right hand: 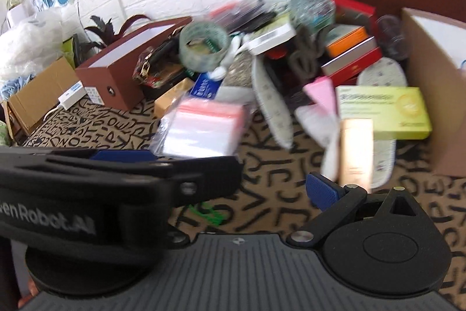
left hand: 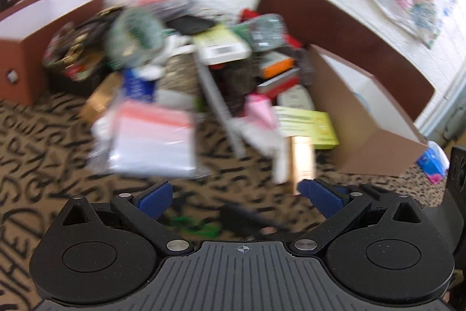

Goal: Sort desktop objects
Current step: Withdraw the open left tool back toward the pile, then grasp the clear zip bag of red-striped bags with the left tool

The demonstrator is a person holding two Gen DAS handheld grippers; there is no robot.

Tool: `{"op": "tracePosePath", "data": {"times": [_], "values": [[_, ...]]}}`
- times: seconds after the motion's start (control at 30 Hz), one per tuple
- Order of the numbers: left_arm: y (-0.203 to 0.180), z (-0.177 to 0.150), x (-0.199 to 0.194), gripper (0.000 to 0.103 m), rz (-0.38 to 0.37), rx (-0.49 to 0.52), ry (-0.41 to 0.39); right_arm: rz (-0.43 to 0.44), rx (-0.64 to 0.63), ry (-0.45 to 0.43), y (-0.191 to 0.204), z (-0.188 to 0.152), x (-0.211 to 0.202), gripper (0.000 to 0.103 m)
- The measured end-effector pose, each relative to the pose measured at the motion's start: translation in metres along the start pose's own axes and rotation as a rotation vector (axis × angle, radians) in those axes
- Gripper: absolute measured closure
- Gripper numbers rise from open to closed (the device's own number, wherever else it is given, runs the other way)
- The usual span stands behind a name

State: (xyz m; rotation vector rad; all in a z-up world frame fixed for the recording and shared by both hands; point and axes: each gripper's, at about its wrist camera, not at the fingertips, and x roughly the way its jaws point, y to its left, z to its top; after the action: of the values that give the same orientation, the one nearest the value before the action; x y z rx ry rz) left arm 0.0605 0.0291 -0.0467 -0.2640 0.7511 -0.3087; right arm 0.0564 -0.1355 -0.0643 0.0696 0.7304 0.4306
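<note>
Left hand-held gripper (left hand: 234, 196): fingers spread wide, blue pads (left hand: 154, 198) apart, nothing between them; it hangs low over the tabletop (left hand: 43, 142), just in front of the heap.
Right hand-held gripper (right hand: 233, 188): one blue pad (right hand: 321, 191) shows on the right; the other finger is hidden behind the left gripper's black body, which crosses its view. Looks parted and holding nothing, but I cannot tell for sure.
Pile of desktop objects (left hand: 204, 72): a jumbled heap in the middle of the letter-patterned tabletop, between two brown boxes, and both views are blurred.
Zip bags (left hand: 154, 142): a clear stack with a red strip, at the near left edge of the pile.
Tape roll (right hand: 204, 44): greenish, tilted, riding high on the left side of the heap.
Yellow-green box (right hand: 384, 111): lying flat at the near right, touching the right-hand box.
Pink folded piece (right hand: 319, 92): just left of the yellow-green box.
Pale gold carton (right hand: 356, 150): nearest the right gripper, in front of the yellow-green box.
Left brown box (right hand: 116, 69): open, white inside, beside the heap's left edge.
Right brown box (left hand: 364, 118): open, its dark lid standing up behind.
Green item (right hand: 208, 213): small, on the tabletop close under the grippers, too blurred to name.
</note>
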Motion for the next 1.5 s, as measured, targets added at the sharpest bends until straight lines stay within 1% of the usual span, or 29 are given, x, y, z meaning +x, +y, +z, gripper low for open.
{"op": "tracePosePath", "data": {"times": [0.13, 0.2, 0.37, 0.5, 0.6, 0.67, 0.73, 0.8, 0.87, 0.97, 1.03, 1.07, 1.13, 1.2, 1.33, 1.43, 1.5], "values": [[0.037, 0.002, 0.001, 0.000, 0.054, -0.020, -0.010, -0.032, -0.036, 0.047, 0.010, -0.005, 0.025, 0.003], [0.053, 0.005, 0.006, 0.000, 0.074, -0.027, -0.001, -0.042, -0.037, 0.068, 0.012, -0.007, 0.037, 0.006], [0.081, 0.012, 0.019, 0.000, 0.059, -0.060, 0.012, -0.039, -0.030, 0.074, 0.013, -0.006, 0.055, 0.010], [0.095, 0.018, 0.035, 0.002, 0.059, -0.052, 0.027, -0.026, -0.043, 0.069, 0.015, 0.001, 0.067, 0.013], [0.104, 0.023, 0.046, 0.004, 0.033, -0.061, 0.055, -0.026, -0.047, 0.060, 0.016, 0.006, 0.076, 0.016], [0.108, 0.025, 0.052, 0.004, 0.027, -0.067, 0.057, -0.015, -0.039, 0.058, 0.015, 0.009, 0.082, 0.017], [0.110, 0.027, 0.057, 0.004, 0.019, -0.064, 0.063, -0.008, -0.036, 0.059, 0.014, 0.011, 0.088, 0.018], [0.112, 0.030, 0.063, 0.004, 0.009, -0.058, 0.074, 0.006, -0.038, 0.059, 0.014, 0.013, 0.094, 0.023], [0.113, 0.034, 0.067, 0.005, -0.002, -0.039, 0.081, 0.019, -0.040, 0.061, 0.013, 0.015, 0.098, 0.025], [0.112, 0.041, 0.075, 0.009, -0.011, -0.019, 0.100, 0.024, -0.047, 0.054, 0.013, 0.016, 0.104, 0.026], [0.110, 0.044, 0.080, 0.012, -0.008, 0.001, 0.109, 0.036, -0.049, 0.048, 0.013, 0.018, 0.108, 0.026], [0.110, 0.045, 0.082, 0.014, -0.003, 0.007, 0.113, 0.045, -0.049, 0.047, 0.013, 0.019, 0.109, 0.027], [0.107, 0.047, 0.085, 0.016, 0.015, 0.007, 0.115, 0.066, -0.053, 0.044, 0.014, 0.019, 0.111, 0.033], [0.101, 0.046, 0.085, 0.019, 0.028, 0.023, 0.118, 0.069, -0.061, 0.047, 0.017, 0.019, 0.110, 0.038], [0.083, 0.038, 0.079, 0.022, 0.055, 0.100, 0.132, 0.081, -0.079, 0.067, 0.020, 0.017, 0.105, 0.042], [0.077, 0.031, 0.071, 0.022, 0.050, 0.090, 0.153, 0.096, -0.080, 0.084, 0.019, 0.011, 0.095, 0.044], [0.073, 0.025, 0.064, 0.024, 0.046, 0.087, 0.169, 0.107, -0.079, 0.093, 0.017, 0.004, 0.084, 0.049]]}}
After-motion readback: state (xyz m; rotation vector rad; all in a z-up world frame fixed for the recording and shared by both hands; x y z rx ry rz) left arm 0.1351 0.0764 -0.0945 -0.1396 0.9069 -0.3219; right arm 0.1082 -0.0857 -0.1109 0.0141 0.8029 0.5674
